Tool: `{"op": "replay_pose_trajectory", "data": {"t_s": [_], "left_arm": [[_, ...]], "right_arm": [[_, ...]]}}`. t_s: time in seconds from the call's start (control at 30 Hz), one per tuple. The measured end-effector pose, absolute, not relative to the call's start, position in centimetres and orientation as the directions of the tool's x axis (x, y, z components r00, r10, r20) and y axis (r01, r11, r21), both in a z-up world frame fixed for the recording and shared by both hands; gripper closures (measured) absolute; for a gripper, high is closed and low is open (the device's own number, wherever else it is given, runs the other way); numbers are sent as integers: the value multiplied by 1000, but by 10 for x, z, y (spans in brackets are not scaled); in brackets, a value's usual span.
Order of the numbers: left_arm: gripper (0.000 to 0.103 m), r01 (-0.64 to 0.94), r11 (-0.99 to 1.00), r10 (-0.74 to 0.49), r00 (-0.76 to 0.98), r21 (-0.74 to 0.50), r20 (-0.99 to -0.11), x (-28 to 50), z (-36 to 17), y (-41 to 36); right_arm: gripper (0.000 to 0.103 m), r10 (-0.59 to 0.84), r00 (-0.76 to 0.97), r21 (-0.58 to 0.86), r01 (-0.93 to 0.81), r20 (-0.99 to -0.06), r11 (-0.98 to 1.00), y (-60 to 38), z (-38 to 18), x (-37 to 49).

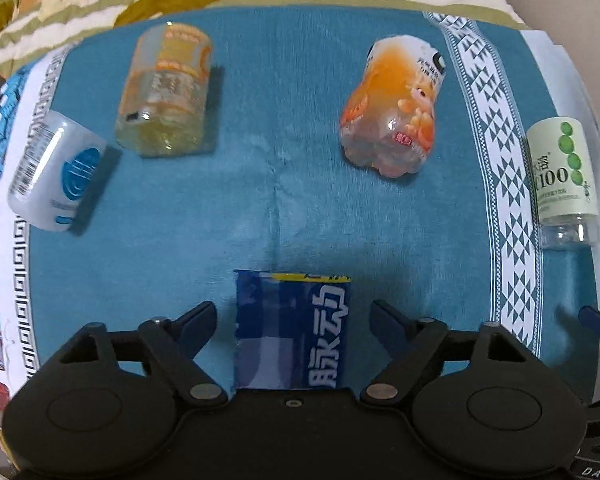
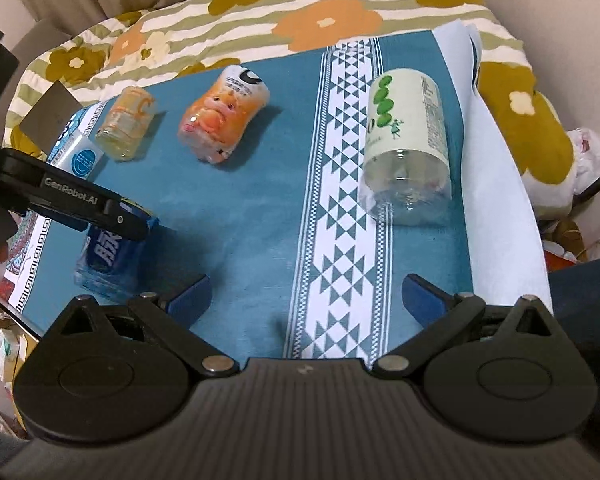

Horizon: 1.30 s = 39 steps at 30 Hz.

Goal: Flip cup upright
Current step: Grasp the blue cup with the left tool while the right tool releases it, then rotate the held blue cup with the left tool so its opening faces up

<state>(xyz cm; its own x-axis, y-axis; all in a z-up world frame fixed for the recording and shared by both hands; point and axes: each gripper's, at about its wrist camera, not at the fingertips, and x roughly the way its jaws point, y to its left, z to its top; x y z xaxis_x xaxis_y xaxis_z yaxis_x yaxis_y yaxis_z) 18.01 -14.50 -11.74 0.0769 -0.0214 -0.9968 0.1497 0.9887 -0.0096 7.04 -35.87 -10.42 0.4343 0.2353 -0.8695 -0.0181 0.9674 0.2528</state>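
Observation:
A blue-labelled cup (image 1: 292,332), cut from a bottle, lies on its side on the teal cloth (image 1: 300,208) with its cut rim pointing away. My left gripper (image 1: 294,312) is open, one finger on each side of the cup with a small gap to it. The right wrist view shows the same blue cup (image 2: 112,256) under the left gripper's black body. My right gripper (image 2: 306,288) is open above bare cloth, holding nothing, well right of the blue cup.
Several other cut-bottle cups lie on their sides: a white one (image 1: 56,172), a yellow one (image 1: 164,92), an orange cartoon one (image 1: 392,108) and a green-labelled one (image 2: 408,144). A flowered blanket (image 2: 324,20) lies beyond the cloth.

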Motion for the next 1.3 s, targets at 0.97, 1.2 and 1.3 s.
{"op": "replay_pose_trajectory", "data": {"t_s": [0.97,1.2,1.3], "left_arm": [[39,134,988,-117,355,-73,-927,157,-73,-120],[39,57,989,-138,697,-137,-703,115,-88,-106],[39,29,985,-130,761,-167,-636,106,-103,-103]], "right_arm": [[0,279,457,297,-33,-845,954,-359,-97,77],[0,259,459,258,-67,-850,964,-339,-98,72],[0,238,459,225,-83,-856,971,-331,-100,70]]}}
